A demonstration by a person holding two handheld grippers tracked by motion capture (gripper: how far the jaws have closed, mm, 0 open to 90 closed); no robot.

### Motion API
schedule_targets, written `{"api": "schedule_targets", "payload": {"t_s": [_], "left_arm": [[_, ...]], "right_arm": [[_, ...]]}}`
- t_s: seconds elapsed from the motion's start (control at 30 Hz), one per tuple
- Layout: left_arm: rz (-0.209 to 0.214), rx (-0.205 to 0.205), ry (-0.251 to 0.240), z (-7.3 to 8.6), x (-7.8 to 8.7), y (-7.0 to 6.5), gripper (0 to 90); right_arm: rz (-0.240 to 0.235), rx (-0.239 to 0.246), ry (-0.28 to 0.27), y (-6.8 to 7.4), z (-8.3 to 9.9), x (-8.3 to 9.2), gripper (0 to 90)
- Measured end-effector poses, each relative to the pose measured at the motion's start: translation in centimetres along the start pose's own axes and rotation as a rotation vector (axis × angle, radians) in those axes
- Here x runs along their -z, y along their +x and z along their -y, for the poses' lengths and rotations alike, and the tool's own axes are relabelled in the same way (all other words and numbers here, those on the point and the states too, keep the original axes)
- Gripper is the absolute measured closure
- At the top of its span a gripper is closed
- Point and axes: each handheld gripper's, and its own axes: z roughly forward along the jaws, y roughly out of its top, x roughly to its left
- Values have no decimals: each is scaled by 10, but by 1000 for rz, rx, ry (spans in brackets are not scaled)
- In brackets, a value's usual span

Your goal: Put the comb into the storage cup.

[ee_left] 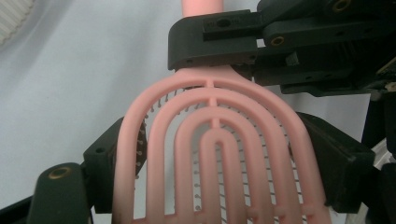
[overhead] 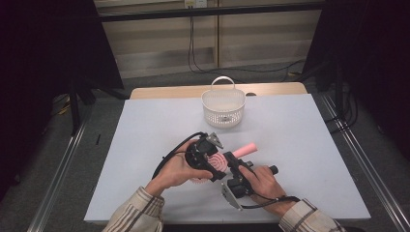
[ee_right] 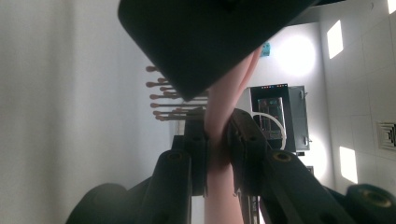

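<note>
Both forearms in plaid sleeves (overhead: 140, 210) come in from the near edge of the white tabletop (overhead: 300, 145), each hand wrapped around a black two-jaw gripper. Between them is a pink plastic hairbrush with an arched, vented head and little pin bristles (overhead: 218, 163), held up just above the tabletop near the front middle, its round pink handle (overhead: 245, 149) sticking out toward the far right.

Left gripper (overhead: 205, 159) has the brush head between its jaws. From its own camera you can see the jaws standing pretty wide, one on each side edge of the head (ee_left: 219, 154), and they look like they're pressing against it, so I'd call that a grip across the width.

Right gripper (overhead: 235, 166) is clamped tight on the thin neck where the head runs into the handle. In its own view the two jaws are squeezed right up against the pink plastic (ee_right: 219, 140), nearly closed, with bristles (ee_right: 161, 98) poking out to the side.

Farther back, well apart from all that, a white perforated plastic basket with a hoop handle (overhead: 223, 107) stands upright near the far edge of the tabletop.
</note>
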Motion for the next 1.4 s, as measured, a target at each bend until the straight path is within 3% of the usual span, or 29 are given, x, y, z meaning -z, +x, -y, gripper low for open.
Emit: {"api": "schedule_targets", "payload": {"t_s": [0.57, 0.7, 0.77, 1.0, 1.23, 1.33, 1.4], "left_arm": [[25, 40, -28, 0, 0, 3, 187], [3, 23, -35, 0, 1, 4, 161], [-6, 36, -54, 1, 1, 5, 155], [-17, 13, -54, 0, -1, 4, 89], [-23, 25, -76, 1, 1, 5, 59], [-25, 37, -89, 2, 1, 6, 50], [-30, 18, -91, 3, 3, 7, 50]], "right_arm": [[25, 16, 14, 0, 0, 1, 806], [27, 5, 16, -1, 1, 2, 812], [26, 7, 19, -1, 1, 2, 812], [22, 3, 32, -2, 3, 3, 814], [33, 10, 27, -5, 4, 4, 815], [28, -14, 36, -5, 6, 4, 815], [30, -16, 36, -5, 7, 4, 815]]}}
